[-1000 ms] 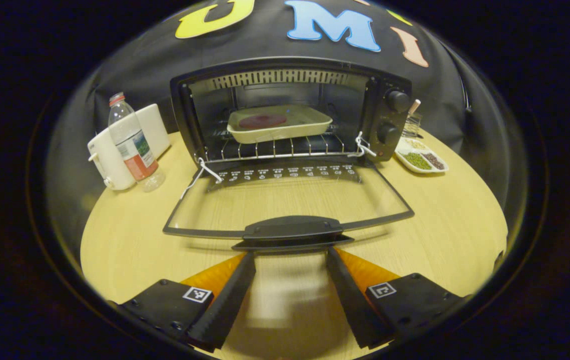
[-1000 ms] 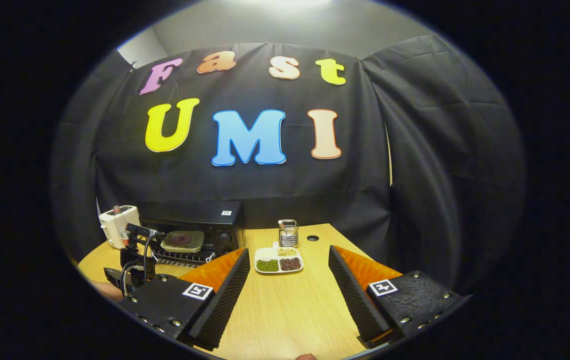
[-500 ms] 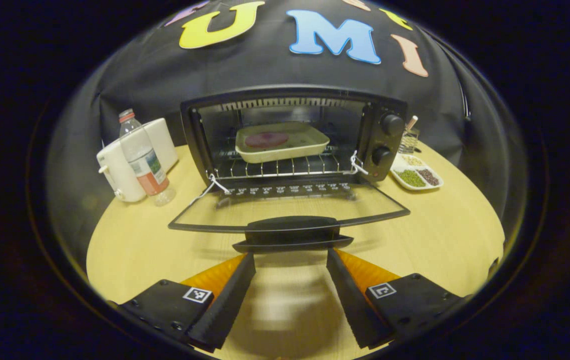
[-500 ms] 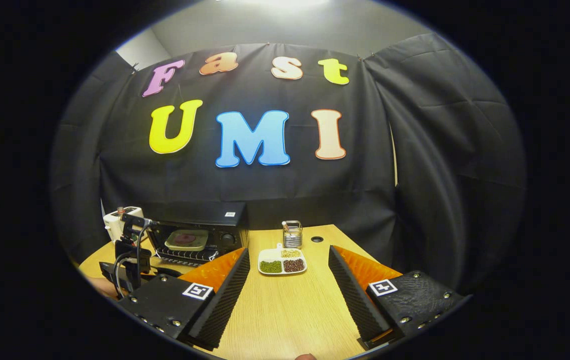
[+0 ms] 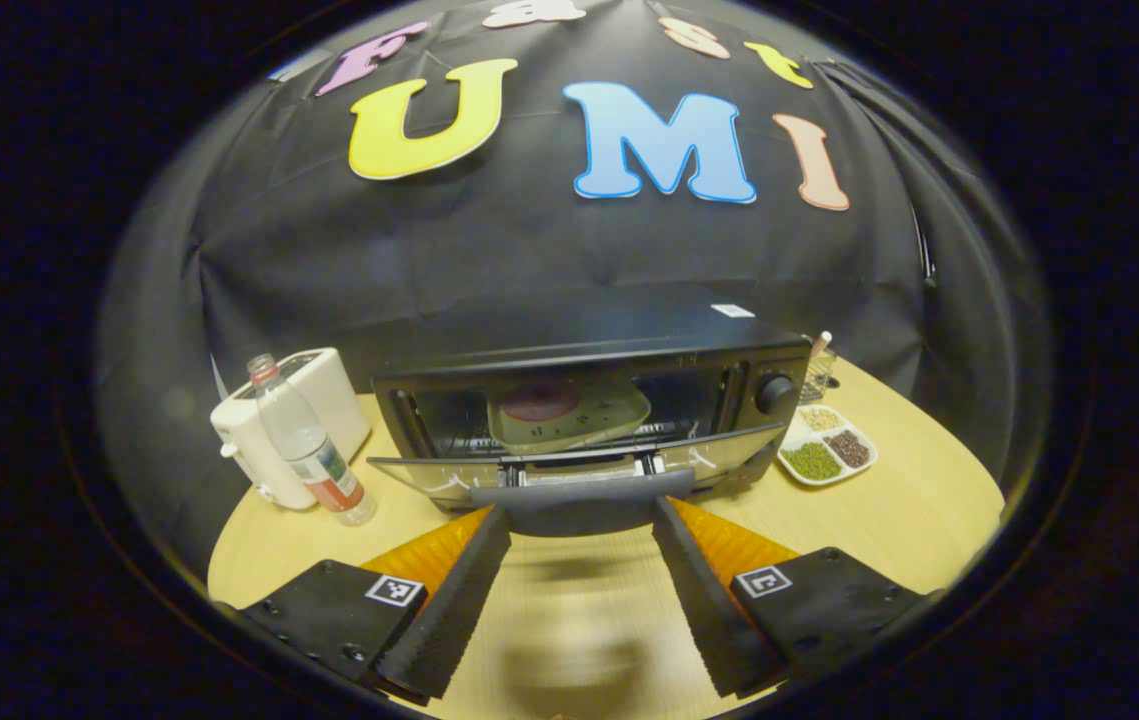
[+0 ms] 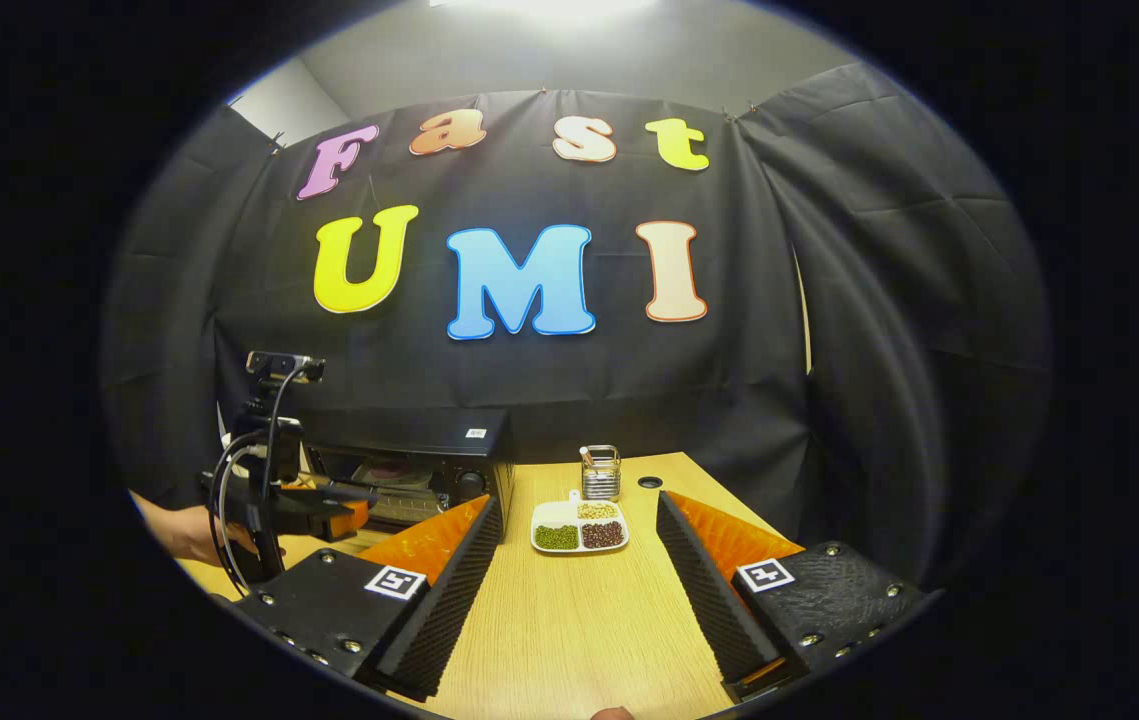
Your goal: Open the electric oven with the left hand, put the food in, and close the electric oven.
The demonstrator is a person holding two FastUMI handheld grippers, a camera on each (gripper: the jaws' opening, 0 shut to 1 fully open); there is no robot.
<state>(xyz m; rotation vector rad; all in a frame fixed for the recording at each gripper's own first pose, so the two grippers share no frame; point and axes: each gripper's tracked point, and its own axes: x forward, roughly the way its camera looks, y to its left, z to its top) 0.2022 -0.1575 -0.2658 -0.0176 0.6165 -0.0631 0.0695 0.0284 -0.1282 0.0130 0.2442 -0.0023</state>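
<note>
In the left gripper view, the left gripper (image 5: 577,520) reaches toward the black electric oven (image 5: 589,400), which sits on the pale wooden desk (image 5: 919,510) against the booth's black cloth wall. Its jaws stand wide apart, with the dark handle (image 5: 581,490) of the oven's glass door (image 5: 579,465) lying across the gap just at the fingertips; whether the tips touch the handle cannot be told, and nothing is clamped between them. The door is tilted steeply up, part-way open, so the chamber shows above its top edge. Inside, a cream rectangular baking tray (image 5: 569,412) rests on the wire rack, carrying a round reddish-brown piece of food (image 5: 541,402). A black round knob (image 5: 776,393) sits on the oven's control panel at 3 o'clock from the tray. At 9 o'clock from the oven stand a clear plastic water bottle with a red cap (image 5: 307,450) and, just behind it, a white boxy appliance (image 5: 289,420). At 3 o'clock from the oven lies a white divided dish of green, brown and pale beans (image 5: 827,456), with a small wire holder (image 5: 815,368) behind it. In the right gripper view, the right gripper (image 6: 577,525) hovers over the desk, well apart from the oven, its jaws spread wide and empty. In that view the left gripper, with its cables and camera mast, shows at 9 o'clock, in front of the oven's door, held by a person's hand (image 6: 191,532).
</note>
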